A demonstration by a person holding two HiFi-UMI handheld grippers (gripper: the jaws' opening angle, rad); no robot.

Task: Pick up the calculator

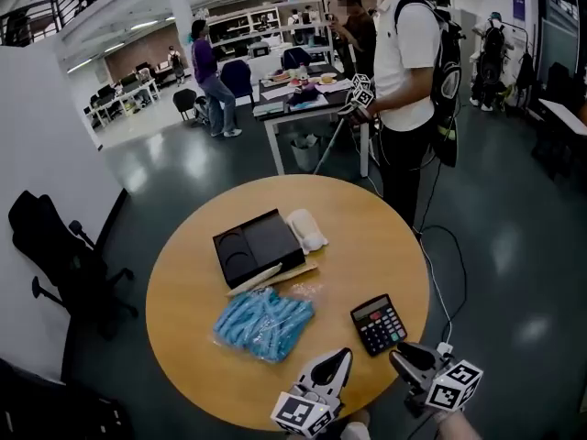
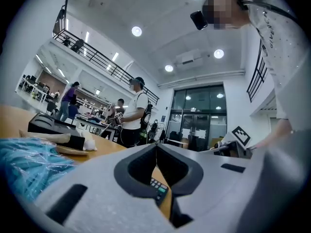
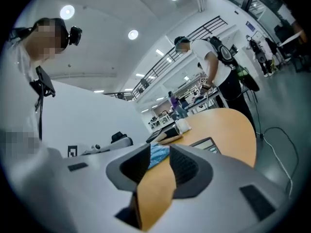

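Note:
The black calculator (image 1: 378, 324) lies flat on the round wooden table (image 1: 367, 236), near its front right edge. My left gripper (image 1: 339, 357) hovers at the table's front edge, just left of the calculator, its tips touching with nothing held. In the left gripper view, my left gripper (image 2: 156, 147) shows some calculator keys (image 2: 158, 189) through the hollow below its tips. My right gripper (image 1: 398, 356) sits just in front of the calculator, slightly open and empty. In the right gripper view, my right gripper (image 3: 160, 152) has the calculator (image 3: 206, 143) ahead to its right.
A blue plastic bag (image 1: 263, 324) lies left of the calculator. Behind it are a wooden stick (image 1: 272, 278), a black tray (image 1: 257, 246) and a white cloth (image 1: 305, 229). A person in a white shirt (image 1: 404, 53) stands beyond the table. An office chair (image 1: 55, 246) stands at the left.

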